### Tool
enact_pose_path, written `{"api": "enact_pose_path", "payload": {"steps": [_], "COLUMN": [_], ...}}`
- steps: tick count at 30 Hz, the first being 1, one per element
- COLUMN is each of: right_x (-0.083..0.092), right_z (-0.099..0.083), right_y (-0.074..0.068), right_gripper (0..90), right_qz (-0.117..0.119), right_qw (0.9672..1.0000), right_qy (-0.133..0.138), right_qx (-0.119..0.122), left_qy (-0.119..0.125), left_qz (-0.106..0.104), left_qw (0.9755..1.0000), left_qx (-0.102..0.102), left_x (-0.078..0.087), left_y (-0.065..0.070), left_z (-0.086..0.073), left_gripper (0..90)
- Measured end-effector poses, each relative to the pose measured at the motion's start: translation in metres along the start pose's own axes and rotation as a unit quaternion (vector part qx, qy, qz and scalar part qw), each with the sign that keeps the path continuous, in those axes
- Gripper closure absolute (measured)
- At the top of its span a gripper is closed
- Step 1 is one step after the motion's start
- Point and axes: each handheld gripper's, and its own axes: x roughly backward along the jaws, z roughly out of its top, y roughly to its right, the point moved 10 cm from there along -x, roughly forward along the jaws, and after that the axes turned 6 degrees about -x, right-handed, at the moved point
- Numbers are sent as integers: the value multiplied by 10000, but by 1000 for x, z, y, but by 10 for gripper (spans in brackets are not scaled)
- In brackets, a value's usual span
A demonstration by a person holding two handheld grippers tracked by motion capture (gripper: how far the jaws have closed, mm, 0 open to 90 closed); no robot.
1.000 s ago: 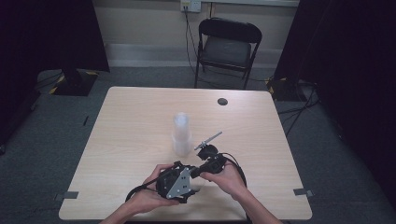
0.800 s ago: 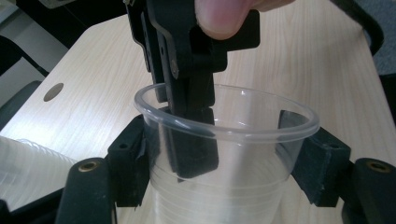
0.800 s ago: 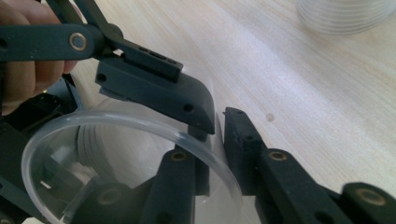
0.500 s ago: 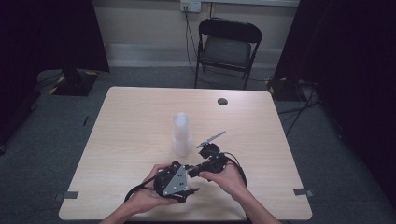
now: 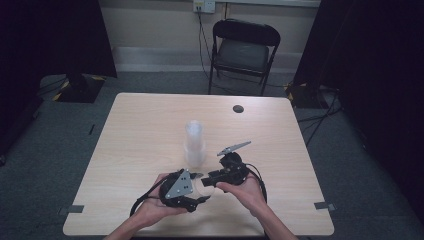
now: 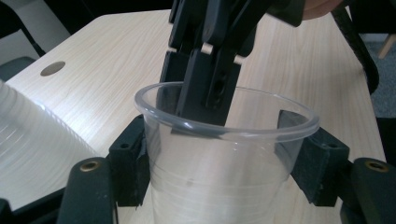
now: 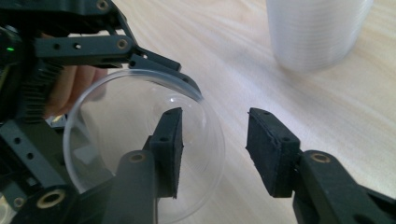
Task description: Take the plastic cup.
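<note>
Close to the near edge of the table (image 5: 125,150), a little left of its middle, my left gripper (image 5: 192,187) has its jaws clamped on the wall of a clear plastic cup (image 6: 224,154), one pad on each side just under the rolled rim, so the cup stays put while my other hand works at its mouth. My right gripper (image 7: 215,149) meets it from the right; its jaws have just been opening and now stand apart, one pad (image 7: 169,149) inside the cup's mouth and the other outside past the rim, neither pressing on the wall. I judge that this lets go of the lip so the left jaws carry the cup alone. The cup is thin and see-through, with a smooth bead round the top and faint rings down its side; the table's grain shows straight through it, and it looks light and easy to dent under a hard squeeze. Farther in, near the middle of the table, stands the stack of clear plastic cups (image 5: 194,142), upright and apart from both grippers. Beyond it, toward the far edge, a small dark round cable hole (image 5: 238,108) sits in the tabletop.
</note>
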Motion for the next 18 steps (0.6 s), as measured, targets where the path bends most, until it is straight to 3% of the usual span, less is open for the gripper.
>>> {"api": "enact_pose_path", "payload": {"steps": [8,10,18], "right_x": [8,12,25], "right_z": [7,11,14], "right_y": [0,0,4], "right_gripper": [533,519,507], "right_qz": [101,126,70], "right_qw": [9986,9967,9916], "right_qy": [519,802,1294], "right_qx": [-28,-36,41], "left_qy": [118,144,222], "left_qz": [30,68,326], "left_qw": [9990,9986,9956], "left_qx": [424,506,855], "left_x": [7,9,17], "left_y": [-12,-15,-25], "left_z": [-7,-9,-15], "left_gripper": [315,315,315]}}
